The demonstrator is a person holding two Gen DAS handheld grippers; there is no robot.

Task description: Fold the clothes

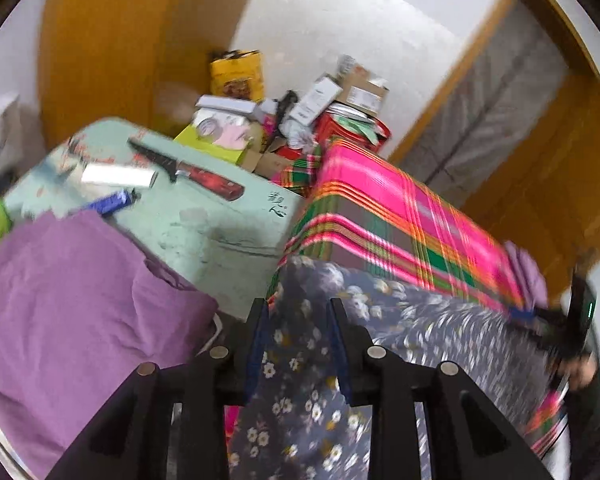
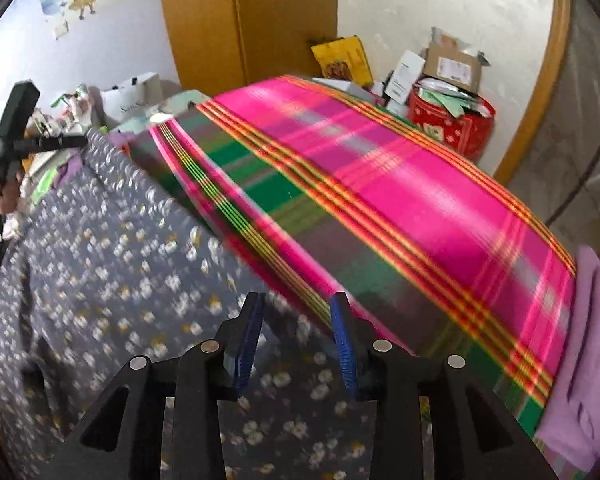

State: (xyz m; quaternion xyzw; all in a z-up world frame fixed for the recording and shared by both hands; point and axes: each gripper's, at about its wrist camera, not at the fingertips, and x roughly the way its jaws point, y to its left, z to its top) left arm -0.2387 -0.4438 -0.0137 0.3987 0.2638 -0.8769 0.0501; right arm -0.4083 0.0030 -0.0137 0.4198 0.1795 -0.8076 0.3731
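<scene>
Grey floral garment (image 1: 400, 320) on plaid cloth (image 2: 380, 200); both tongs open.

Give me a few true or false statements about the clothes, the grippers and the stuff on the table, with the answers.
1. The floral garment lies partly on a pink plaid cloth. True.
2. The right gripper is clamped on the plaid cloth. False: its jaws stand apart above the floral garment.
3. A red-handled knife lies on the pale green table. True.
4. The left gripper is shut. False: its jaws are open, with floral fabric between them.
5. The purple garment is draped over the knife. False: it lies nearer the camera, apart from it.
</scene>
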